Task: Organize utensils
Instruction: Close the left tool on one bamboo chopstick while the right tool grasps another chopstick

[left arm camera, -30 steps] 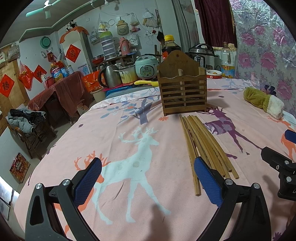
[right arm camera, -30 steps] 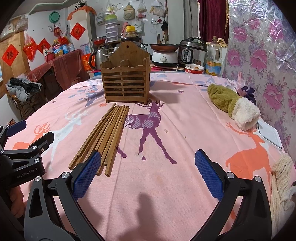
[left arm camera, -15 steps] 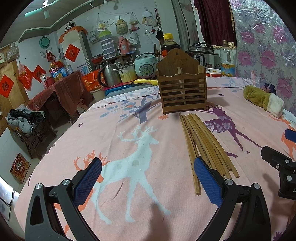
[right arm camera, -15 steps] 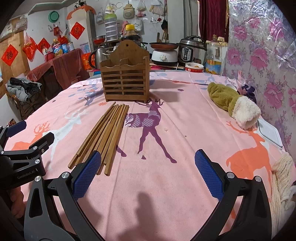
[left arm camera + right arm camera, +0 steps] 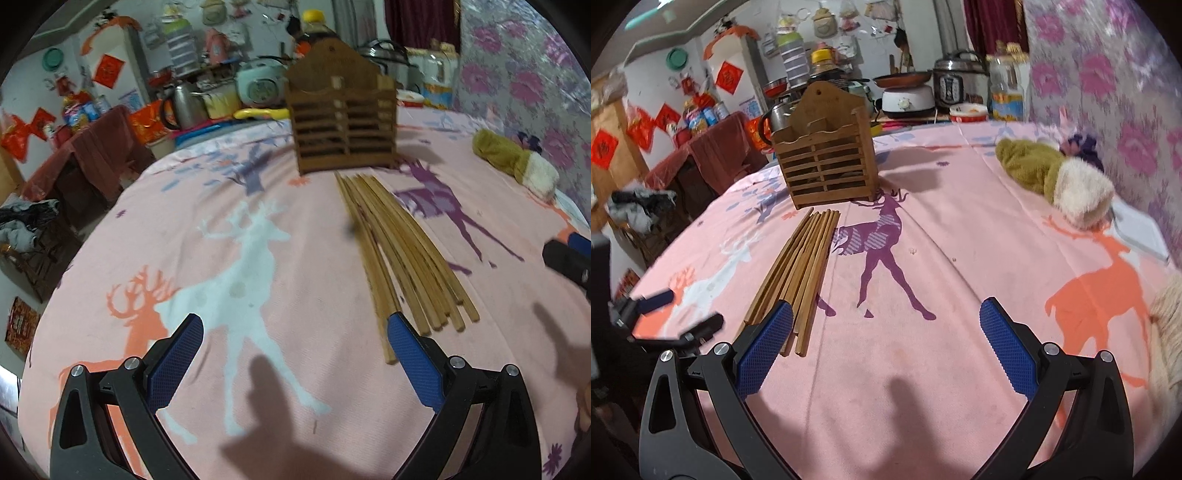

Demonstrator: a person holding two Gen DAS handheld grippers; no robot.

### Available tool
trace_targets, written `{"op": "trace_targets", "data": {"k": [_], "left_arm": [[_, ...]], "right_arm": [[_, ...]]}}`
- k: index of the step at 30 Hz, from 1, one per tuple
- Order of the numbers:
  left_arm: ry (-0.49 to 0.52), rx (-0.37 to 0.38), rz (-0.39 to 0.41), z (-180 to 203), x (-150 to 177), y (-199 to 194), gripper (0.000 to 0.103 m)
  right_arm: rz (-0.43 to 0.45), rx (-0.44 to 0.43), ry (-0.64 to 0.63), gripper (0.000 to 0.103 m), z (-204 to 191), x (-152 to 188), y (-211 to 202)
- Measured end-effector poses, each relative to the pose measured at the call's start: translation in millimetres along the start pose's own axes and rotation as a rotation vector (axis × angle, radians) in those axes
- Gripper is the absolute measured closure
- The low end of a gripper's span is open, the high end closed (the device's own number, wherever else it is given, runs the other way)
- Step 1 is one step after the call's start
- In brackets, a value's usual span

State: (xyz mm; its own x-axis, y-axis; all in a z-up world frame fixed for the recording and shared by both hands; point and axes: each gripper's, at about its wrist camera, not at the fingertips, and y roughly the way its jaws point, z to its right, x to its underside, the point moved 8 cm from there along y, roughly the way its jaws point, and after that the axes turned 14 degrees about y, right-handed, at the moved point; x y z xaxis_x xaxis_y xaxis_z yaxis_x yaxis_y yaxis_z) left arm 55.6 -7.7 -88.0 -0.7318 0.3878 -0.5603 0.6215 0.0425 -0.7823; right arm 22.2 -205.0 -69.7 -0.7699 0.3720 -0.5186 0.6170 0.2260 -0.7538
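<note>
Both grippers have moved in toward the chopsticks (image 5: pixel 397 251). The left gripper (image 5: pixel 295 362) has advanced, so its right pad now sits just beside their near ends. The right gripper (image 5: pixel 886 347) has swung left, its left pad overlapping those ends.

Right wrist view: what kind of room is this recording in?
Most likely a home kitchen with a dining table: a rice cooker, a pan on a cooktop and a kettle crowd the counter behind the cloth-covered table.
</note>
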Motion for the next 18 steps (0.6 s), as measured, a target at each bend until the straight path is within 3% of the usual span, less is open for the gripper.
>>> {"op": "trace_targets", "data": {"k": [6, 10, 11, 15, 18], "left_arm": [[0.085, 0.048, -0.029, 19, -1, 3, 0.005], [0.090, 0.047, -0.099, 13, 3, 19, 0.005], [0.094, 0.024, -0.112, 7, 2, 23, 0.005], [0.058, -0.190, -0.148, -40, 0, 35, 0.005], [-0.005, -0.134, -0.141, -50, 2, 33, 0.006]], "right_arm": [[-0.037, -0.027, 0.065, 0.006, 4, -2, 1], [-0.061, -0.031, 0.072, 0.006, 7, -11, 6], [-0.065, -0.030, 0.074, 0.006, 7, -9, 6], [-0.074, -0.040, 0.082, 0.006, 10, -13, 6], [-0.069, -0.037, 0.076, 0.006, 9, -13, 5]]}}
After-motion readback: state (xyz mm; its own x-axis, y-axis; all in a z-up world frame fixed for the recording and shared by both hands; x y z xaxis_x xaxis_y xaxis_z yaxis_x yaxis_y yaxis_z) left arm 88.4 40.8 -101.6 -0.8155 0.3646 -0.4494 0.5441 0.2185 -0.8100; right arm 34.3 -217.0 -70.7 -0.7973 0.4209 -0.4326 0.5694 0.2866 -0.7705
